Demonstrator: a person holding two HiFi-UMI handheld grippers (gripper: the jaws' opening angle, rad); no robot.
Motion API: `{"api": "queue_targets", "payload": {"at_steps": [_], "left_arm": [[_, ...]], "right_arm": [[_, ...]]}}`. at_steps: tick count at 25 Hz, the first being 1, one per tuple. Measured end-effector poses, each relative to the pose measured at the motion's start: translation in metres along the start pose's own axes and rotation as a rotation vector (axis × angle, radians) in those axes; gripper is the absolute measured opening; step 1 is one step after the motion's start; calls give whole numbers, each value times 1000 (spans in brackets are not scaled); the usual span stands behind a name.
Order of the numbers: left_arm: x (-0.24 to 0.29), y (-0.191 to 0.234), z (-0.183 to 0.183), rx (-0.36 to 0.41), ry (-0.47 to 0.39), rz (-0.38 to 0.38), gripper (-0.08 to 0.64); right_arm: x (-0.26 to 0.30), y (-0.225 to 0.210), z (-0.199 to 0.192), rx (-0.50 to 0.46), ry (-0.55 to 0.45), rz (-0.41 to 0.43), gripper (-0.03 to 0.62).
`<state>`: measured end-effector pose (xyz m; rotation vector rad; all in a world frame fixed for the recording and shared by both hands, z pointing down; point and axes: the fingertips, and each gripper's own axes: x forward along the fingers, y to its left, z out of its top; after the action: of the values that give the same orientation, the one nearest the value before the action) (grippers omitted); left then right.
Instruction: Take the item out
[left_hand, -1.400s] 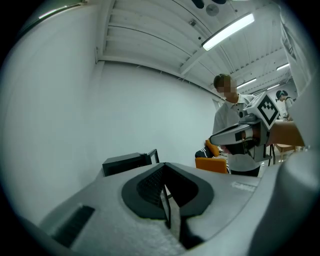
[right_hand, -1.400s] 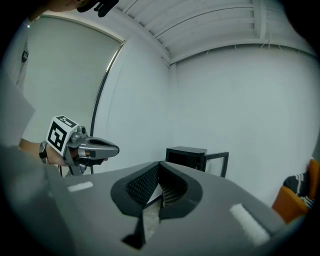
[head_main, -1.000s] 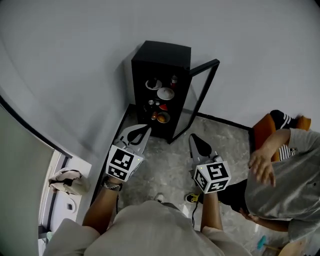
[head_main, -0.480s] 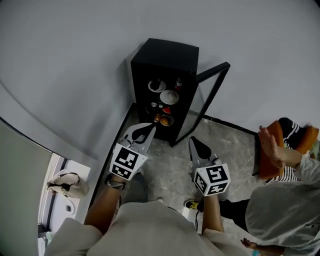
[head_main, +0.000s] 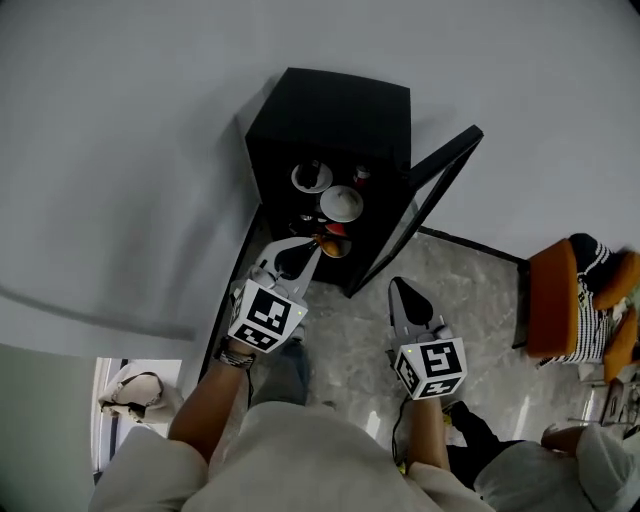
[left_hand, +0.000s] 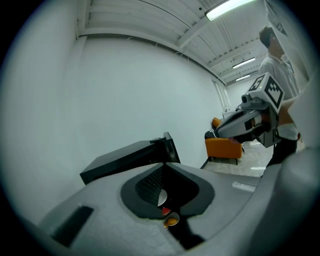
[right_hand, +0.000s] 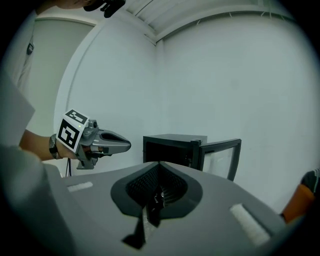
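A small black cabinet (head_main: 335, 110) stands against the wall with its glass door (head_main: 425, 205) swung open to the right. On its shelves are a white plate (head_main: 311, 177), a white bowl (head_main: 342, 203), a small red bottle (head_main: 361, 174) and a bowl of orange food (head_main: 333, 245). My left gripper (head_main: 312, 248) is shut and empty, its tip just before the lowest shelf. Through its jaw window the orange food (left_hand: 171, 220) shows. My right gripper (head_main: 393, 283) is shut and empty, over the floor below the door's edge.
An orange chair (head_main: 555, 300) with a striped cloth stands at the right. A person in grey (head_main: 560, 470) is at the lower right corner. The floor (head_main: 470, 290) is grey stone. The wall runs behind and to the left of the cabinet.
Both grippers have come closer to the cabinet, the left one up to its lower shelf. The person at the right has drawn back toward the frame's corner.
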<state>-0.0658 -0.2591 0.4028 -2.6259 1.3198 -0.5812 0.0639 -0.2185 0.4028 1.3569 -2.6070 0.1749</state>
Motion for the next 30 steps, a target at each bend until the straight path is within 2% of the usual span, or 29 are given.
{"api": "queue_targets", "payload": {"at_steps": [7, 17, 30], "left_arm": [[86, 29, -39, 92, 88, -105, 40], [180, 18, -115, 195, 230, -271, 76], [278, 28, -225, 335, 412, -361, 120]], "right_arm": [[57, -38, -18, 29, 43, -62, 8], [92, -72, -55, 72, 123, -134, 8], [119, -103, -104, 166, 199, -229, 8]]}}
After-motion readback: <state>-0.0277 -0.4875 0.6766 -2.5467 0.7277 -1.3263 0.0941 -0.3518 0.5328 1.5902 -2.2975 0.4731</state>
